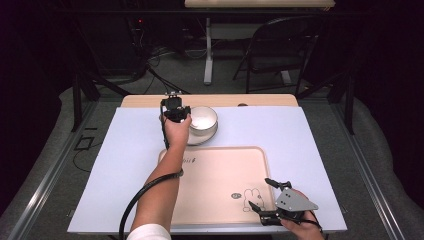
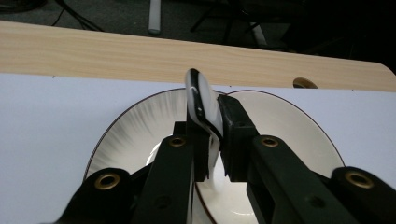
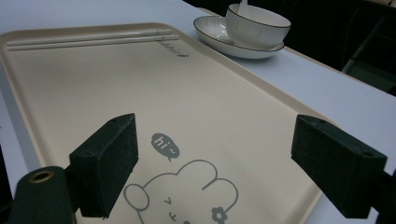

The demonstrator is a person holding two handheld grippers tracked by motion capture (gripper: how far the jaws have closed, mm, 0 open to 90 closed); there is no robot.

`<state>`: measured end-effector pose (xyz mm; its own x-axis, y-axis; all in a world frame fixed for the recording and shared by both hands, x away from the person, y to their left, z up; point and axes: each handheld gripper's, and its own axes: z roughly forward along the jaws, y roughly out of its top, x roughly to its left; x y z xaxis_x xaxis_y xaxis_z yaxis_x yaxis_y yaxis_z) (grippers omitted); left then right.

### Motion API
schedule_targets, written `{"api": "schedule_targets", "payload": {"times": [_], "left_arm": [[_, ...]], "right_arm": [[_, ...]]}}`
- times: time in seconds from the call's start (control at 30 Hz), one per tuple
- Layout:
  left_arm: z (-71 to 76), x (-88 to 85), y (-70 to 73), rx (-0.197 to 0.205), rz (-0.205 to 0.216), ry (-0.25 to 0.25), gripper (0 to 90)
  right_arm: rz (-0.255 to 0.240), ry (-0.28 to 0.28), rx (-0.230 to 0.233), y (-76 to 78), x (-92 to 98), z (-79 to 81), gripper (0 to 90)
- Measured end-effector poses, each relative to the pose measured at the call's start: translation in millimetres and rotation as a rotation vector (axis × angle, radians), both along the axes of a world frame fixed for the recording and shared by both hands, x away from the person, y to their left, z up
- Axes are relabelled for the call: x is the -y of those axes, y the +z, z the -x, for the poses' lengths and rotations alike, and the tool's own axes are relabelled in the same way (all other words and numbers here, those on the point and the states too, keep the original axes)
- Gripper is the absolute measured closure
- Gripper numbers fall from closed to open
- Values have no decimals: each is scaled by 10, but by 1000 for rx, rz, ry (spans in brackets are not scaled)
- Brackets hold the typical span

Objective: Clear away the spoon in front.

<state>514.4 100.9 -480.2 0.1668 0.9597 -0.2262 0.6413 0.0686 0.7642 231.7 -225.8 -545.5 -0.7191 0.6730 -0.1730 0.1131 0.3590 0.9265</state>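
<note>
- The left gripper is clamped on a white spoon, centre of the left gripper view – pads pinch the handle from both sides, so the spoon can be carried without slipping.
- The spoon's long axis runs nearly upright in that view: its upper end points up toward the wooden table edge, its lower part drops between the jaws toward the bowl below.
- In the high view the left gripper sits upper centre, just left of the bowl, which stands on a plate.
- My guess: the spoon is being taken out of the bowl, perhaps for the tray.
- The right gripper rests lower right, jaws wide apart and holding nothing – parked over the tray's cartoon print.
- Chopsticks lie along the tray's far edge, upper left of the right gripper view.
</note>
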Motion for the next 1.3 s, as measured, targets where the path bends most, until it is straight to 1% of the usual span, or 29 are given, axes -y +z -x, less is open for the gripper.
{"api": "schedule_targets", "payload": {"times": [0.03, 0.1, 0.17, 0.3, 0.5, 0.63, 0.8, 0.87, 1.03, 1.07, 1.13, 1.17, 1.3], "left_arm": [[1, 14, 10, -1, -14, -4, 849], [3, 29, 23, 0, -21, -11, 849], [9, 34, 37, 1, -20, -11, 849], [29, 24, 97, -5, 3, -21, 849], [94, -13, 277, 6, 14, -39, 850], [149, -56, 414, 12, 21, -66, 849], [229, -108, 556, 26, 4, -97, 850], [256, -132, 601, 30, 5, -106, 850], [256, -132, 601, 30, 5, -106, 850], [364, -222, 708, 23, 14, -135, 850], [364, -222, 708, 23, 14, -135, 850], [419, -259, 735, 24, 14, -141, 850], [490, -306, 768, 23, 7, -160, 851]], "right_arm": [[0, 0, 0, 0, 2, 0, 141], [-3, -1, -3, 0, 1, 1, 142], [-3, 1, -1, 2, 1, 1, 141], [-3, 3, -1, 4, -4, 5, 142], [-2, 2, -2, 1, -7, 5, 141], [-2, 1, -3, -1, -6, -4, 141], [-3, 2, 2, 2, -5, -3, 141], [-2, 2, 0, 0, -8, -5, 142], [-1, 2, 1, -1, -11, -6, 141], [-1, 2, 1, -1, -11, -6, 141], [-2, 2, -2, 0, -15, -8, 141], [-1, 3, -2, -1, -18, -9, 142], [3, 4, 2, -1, -18, -7, 141]]}}
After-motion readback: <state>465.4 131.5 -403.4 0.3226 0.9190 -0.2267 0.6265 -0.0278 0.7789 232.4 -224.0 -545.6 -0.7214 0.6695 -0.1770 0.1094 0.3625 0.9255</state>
